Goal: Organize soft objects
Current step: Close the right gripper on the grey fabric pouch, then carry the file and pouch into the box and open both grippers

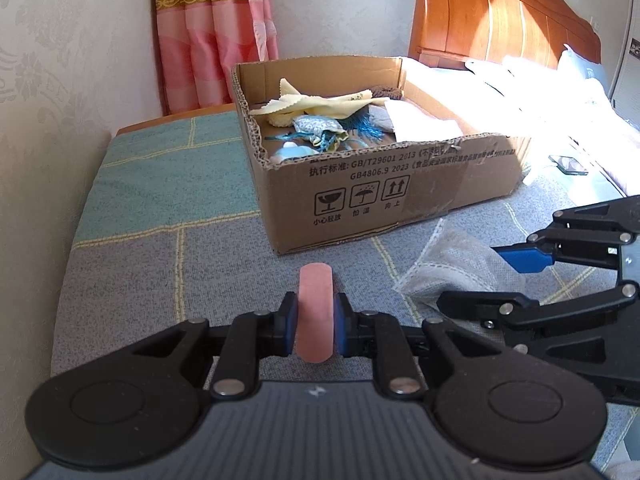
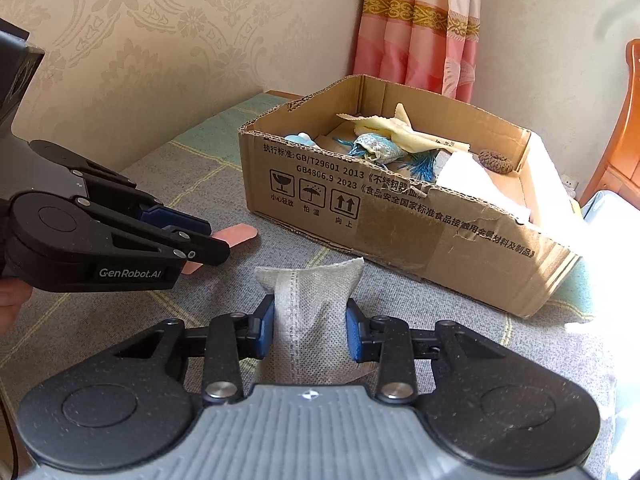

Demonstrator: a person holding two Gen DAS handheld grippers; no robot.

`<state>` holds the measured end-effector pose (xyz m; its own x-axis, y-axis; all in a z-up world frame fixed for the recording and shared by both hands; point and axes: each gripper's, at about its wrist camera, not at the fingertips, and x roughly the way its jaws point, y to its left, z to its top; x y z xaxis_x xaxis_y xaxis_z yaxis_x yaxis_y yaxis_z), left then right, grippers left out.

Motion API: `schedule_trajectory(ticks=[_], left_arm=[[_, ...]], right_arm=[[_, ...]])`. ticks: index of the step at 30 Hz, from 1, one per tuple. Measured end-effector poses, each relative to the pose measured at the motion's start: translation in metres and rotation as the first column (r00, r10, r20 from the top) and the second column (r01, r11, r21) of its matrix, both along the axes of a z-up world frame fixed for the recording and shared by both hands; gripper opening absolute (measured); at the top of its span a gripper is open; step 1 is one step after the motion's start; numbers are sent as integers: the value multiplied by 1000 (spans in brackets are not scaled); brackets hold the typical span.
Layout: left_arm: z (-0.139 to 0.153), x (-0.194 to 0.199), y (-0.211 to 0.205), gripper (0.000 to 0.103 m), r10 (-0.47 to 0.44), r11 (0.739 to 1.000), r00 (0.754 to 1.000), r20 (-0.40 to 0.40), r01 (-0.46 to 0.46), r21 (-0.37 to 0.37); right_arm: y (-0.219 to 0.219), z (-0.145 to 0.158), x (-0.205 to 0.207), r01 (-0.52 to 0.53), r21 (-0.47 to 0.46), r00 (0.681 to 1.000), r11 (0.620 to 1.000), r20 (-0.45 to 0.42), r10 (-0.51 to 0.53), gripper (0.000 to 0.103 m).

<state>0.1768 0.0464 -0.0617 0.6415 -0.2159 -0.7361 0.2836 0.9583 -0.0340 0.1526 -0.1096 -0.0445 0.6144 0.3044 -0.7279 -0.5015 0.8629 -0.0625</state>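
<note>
Your left gripper (image 1: 315, 326) pinches the thin pink strip (image 1: 315, 312) edge-on and your right gripper (image 2: 310, 330) clamps the grey pouch (image 2: 310, 312), so either may slip before reaching the cardboard box (image 1: 400, 200) ahead

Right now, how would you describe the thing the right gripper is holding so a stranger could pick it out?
Find the open cardboard box on the checked bedspread. Just in front of its printed wall, the right gripper pinches a small grey fabric pouch. Unlike the flat pink strip beside it, it is plump, woven and stitched down the middle.
</note>
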Motion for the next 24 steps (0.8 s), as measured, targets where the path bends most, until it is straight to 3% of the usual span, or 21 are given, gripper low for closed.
schedule_trajectory(ticks=[12,18,23,24], left_arm=[[63,-15,-12,17,-94,995,988,126,98,-33],[88,18,-34,17,-142,988,969,201,152,-35],[98,65,-59,18,-163,986,959,232,167,4],[98,76,-64,25,-153,988,959,238,153,19]], right_arm=[[-27,38,-17,19,55,998,998,52,-22,39],[-41,53,-17,52,66,995,997,84,-57,39],[-52,63,-16,82,63,990,995,113,-89,39],[-54,64,-15,93,65,988,994,116,-100,39]])
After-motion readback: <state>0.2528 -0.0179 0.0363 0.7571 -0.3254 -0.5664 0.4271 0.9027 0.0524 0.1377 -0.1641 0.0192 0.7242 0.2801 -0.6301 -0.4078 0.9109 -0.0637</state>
